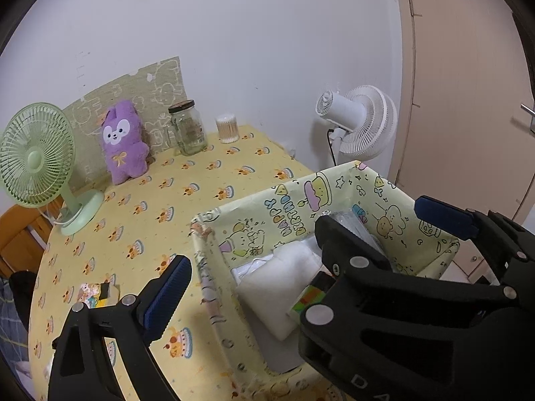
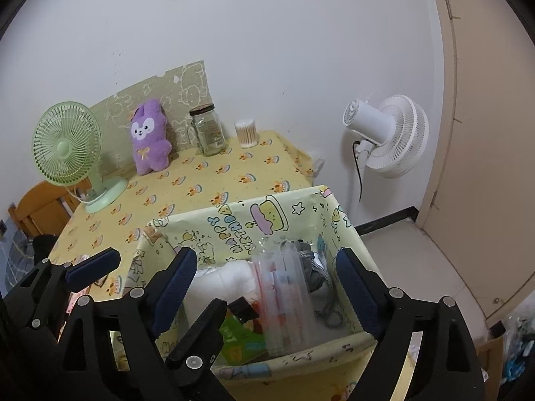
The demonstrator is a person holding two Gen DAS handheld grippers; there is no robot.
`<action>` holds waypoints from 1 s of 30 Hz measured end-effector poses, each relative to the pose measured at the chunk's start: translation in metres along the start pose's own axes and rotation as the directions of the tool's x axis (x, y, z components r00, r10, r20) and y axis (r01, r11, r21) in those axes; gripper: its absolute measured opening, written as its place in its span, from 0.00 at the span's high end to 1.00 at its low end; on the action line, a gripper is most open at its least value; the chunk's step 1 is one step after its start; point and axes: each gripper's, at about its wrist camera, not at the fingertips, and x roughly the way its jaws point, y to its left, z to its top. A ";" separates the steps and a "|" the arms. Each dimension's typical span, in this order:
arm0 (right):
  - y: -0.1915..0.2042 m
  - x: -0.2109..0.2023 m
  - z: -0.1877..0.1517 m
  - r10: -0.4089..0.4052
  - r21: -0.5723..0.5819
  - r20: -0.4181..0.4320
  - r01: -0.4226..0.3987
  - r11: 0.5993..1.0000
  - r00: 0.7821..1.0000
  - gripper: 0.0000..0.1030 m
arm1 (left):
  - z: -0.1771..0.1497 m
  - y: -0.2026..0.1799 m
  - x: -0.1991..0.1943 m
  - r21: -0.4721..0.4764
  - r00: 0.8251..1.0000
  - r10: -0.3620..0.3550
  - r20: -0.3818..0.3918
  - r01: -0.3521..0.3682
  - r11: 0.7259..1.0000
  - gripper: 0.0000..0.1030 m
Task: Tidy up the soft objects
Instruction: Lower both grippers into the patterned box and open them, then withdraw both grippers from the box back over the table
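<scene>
Right wrist view: right gripper [image 2: 267, 287] hangs over the box [image 2: 234, 224], fingers spread, nothing pinched.
Beneath it: clear packet [image 2: 284, 294], long axis running toward the camera, lying loose inside the box.
Left gripper [image 2: 143, 264]: fingers spread across the box's left wall, empty.
Next soft thing: purple plush [image 1: 123, 140], upright at the far wall, well apart, nearer the left gripper.
Room: bare tablecloth [image 1: 187, 180] between; green fan [image 1: 36, 157] and jar [image 1: 189, 127] flank the plush.
</scene>
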 end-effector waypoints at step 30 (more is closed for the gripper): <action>0.102 -0.080 -0.013 -0.022 -0.110 0.068 0.029 0.993 0.997 0.09 | -0.040 0.075 -0.095 -0.115 0.993 0.071 0.089 -0.061 0.991 0.03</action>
